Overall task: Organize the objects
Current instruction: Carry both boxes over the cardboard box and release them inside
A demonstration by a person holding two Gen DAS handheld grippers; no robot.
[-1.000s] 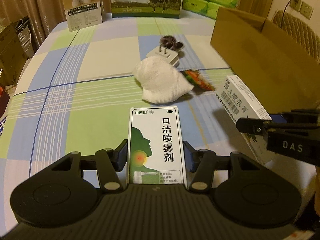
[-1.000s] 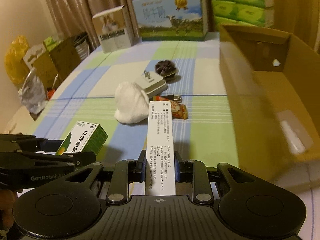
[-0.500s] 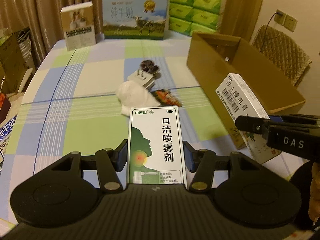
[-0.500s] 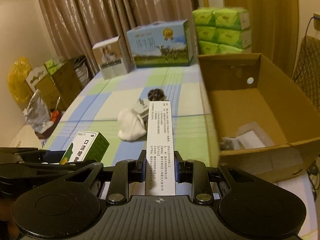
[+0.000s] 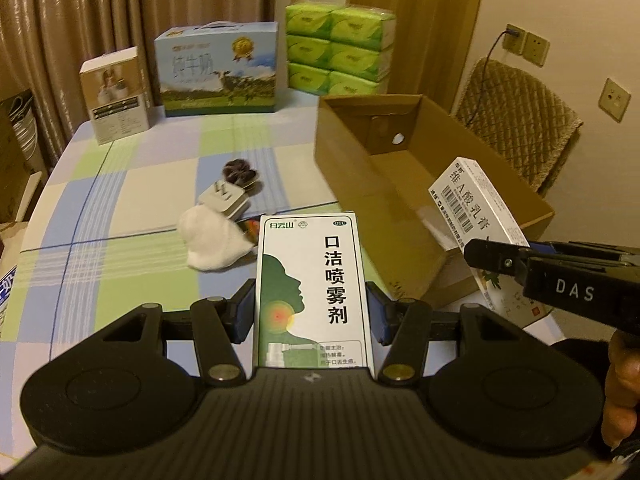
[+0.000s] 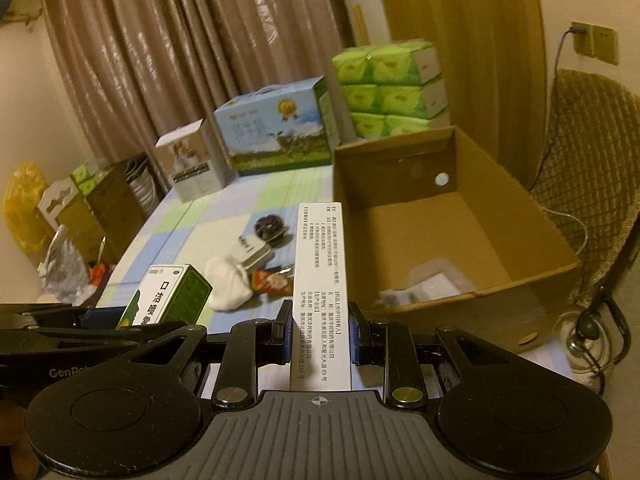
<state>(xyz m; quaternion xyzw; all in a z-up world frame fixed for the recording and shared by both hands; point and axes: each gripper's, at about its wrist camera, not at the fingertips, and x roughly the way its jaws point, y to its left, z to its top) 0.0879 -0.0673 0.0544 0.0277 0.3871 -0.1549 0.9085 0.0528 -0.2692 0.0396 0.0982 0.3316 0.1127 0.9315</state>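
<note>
My left gripper [image 5: 311, 316] is shut on a green-and-white spray box [image 5: 312, 280], held upright above the checked tablecloth. My right gripper [image 6: 319, 334] is shut on a long white ointment box [image 6: 318, 276], also seen in the left wrist view as the white ointment box [image 5: 476, 208] beside the open cardboard box [image 5: 360, 152]. The spray box [image 6: 172, 298] appears at the left of the right wrist view. On the cloth lie a white cloth bundle [image 5: 210, 240], a white plug adapter [image 5: 224, 200], a dark hair tie [image 5: 239, 172] and a snack packet [image 6: 272, 282].
The cardboard box [image 6: 532, 240] holds a few small white items [image 6: 432, 286]. At the table's far end stand a milk carton case [image 5: 218, 70], a small white box [image 5: 114, 94] and stacked green tissue packs [image 5: 340, 48]. A chair [image 5: 520, 120] stands right of the box.
Both grippers have risen and drawn back with their boxes, so more of the table and the inside of the cardboard box shows. Objects on the cloth look smaller and have not moved.
</note>
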